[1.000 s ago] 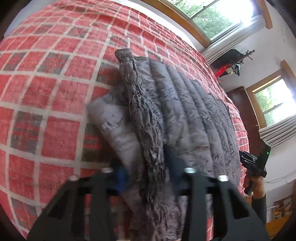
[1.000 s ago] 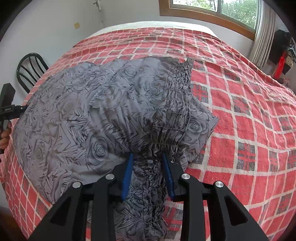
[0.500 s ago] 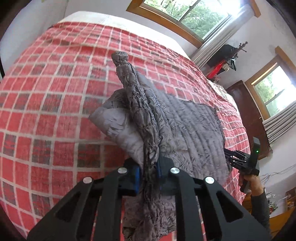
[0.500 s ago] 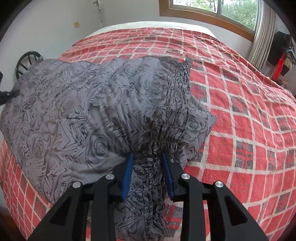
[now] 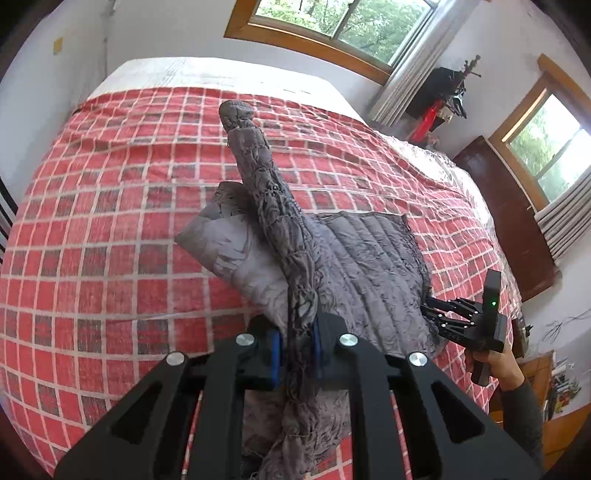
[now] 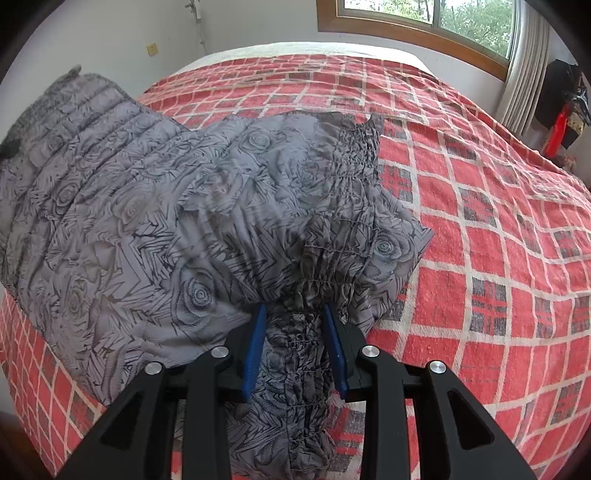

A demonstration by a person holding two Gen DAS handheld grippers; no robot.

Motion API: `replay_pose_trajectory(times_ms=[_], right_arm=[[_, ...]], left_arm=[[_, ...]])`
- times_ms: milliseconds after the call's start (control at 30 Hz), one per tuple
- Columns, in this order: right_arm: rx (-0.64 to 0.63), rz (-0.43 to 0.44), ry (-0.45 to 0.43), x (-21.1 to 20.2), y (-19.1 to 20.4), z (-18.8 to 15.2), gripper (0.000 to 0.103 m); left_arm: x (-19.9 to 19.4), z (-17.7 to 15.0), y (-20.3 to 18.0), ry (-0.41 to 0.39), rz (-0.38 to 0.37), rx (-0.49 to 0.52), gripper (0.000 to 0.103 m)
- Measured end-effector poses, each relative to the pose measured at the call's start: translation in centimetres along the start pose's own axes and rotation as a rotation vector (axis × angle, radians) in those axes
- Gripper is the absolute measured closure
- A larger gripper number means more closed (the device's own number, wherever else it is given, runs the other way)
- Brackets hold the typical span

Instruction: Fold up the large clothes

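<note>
A large grey rose-print garment (image 6: 177, 206) with a shirred band lies on a bed with a red checked cover (image 6: 498, 229). My left gripper (image 5: 297, 347) is shut on a gathered edge of the garment (image 5: 280, 229) and holds it lifted above the bed. My right gripper (image 6: 297, 338) is shut on the shirred band at the other end, near the bed's edge. The right gripper also shows in the left wrist view (image 5: 454, 317), held by a hand at the garment's far corner. The left gripper itself is hidden behind cloth in the right wrist view.
The red checked cover (image 5: 92, 258) spreads wide to the left and far side. A white wall and wood-framed windows (image 5: 332, 22) lie beyond the bed. A dark wooden door (image 5: 509, 229) and a black rack with a red item (image 5: 439, 107) stand at the right.
My left gripper has closed on the garment's edge and risen, lifting that end off the bed. My right gripper has kept its hold and barely moved.
</note>
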State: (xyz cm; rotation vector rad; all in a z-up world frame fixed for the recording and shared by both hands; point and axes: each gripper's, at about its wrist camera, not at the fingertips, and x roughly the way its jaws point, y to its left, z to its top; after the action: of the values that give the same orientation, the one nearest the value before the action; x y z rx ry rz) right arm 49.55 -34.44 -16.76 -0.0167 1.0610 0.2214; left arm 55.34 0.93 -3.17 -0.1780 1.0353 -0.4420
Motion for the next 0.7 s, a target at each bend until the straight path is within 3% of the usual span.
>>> replay_pose_trajectory(times_ms=[700], right_arm=[[0.008, 0.024, -0.009, -0.1, -0.4, -0.3, 0.072]], left_arm=[[1.1, 2.6, -9.8, 0.033, 0.057, 0.115, 0.092]])
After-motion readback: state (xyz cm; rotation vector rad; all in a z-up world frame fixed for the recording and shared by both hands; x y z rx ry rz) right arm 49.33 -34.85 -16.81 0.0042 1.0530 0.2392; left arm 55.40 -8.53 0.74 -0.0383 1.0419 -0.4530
